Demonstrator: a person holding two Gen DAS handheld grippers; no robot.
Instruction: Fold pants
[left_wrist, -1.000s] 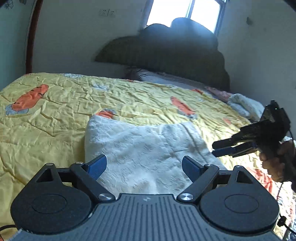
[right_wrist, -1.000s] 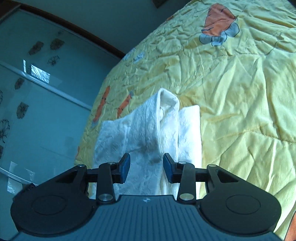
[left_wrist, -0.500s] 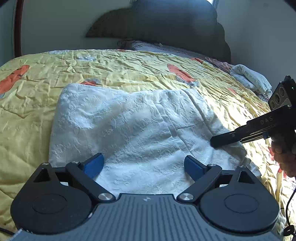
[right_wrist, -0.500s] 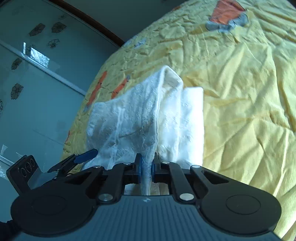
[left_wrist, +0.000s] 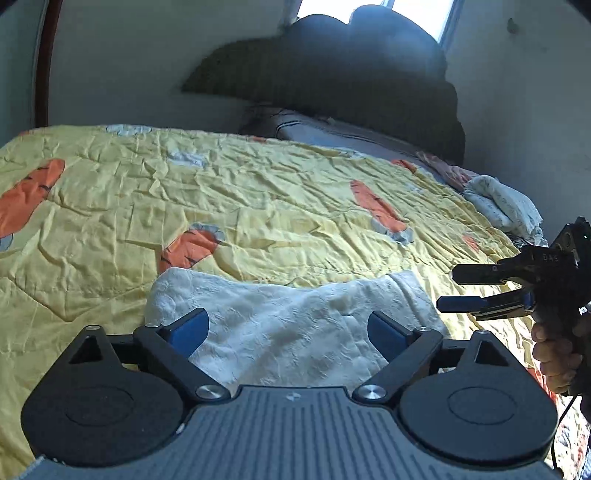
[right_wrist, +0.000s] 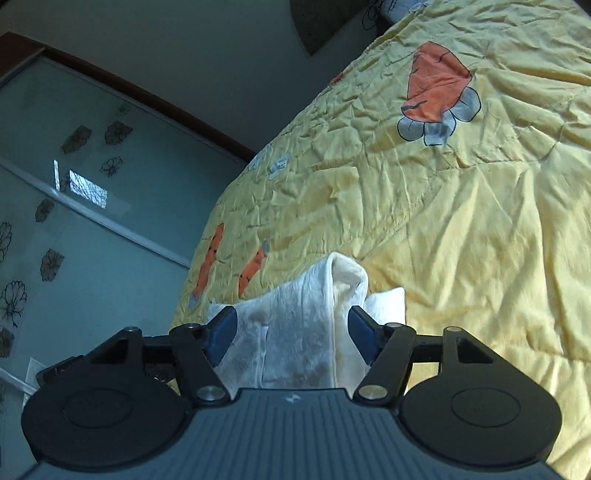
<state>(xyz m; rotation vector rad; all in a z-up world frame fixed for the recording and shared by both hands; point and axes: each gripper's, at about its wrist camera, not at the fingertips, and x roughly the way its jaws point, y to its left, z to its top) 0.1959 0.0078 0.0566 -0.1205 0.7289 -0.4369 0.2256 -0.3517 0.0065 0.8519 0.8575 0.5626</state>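
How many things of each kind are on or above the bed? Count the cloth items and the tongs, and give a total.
White pants: 1
Yellow quilt: 1
Pale bundle of cloth at the far edge: 1
Tongs: 2, left tongs and right tongs, both open
Total: 5

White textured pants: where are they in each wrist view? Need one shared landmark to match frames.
Left wrist: the white textured pants lie low in the centre on the yellow quilt, between the open left gripper fingers; the open right gripper is at right.
Right wrist: pants low centre, a fold standing up, between the right gripper fingers.
Shared landmark: the quilt's orange carrot prints.
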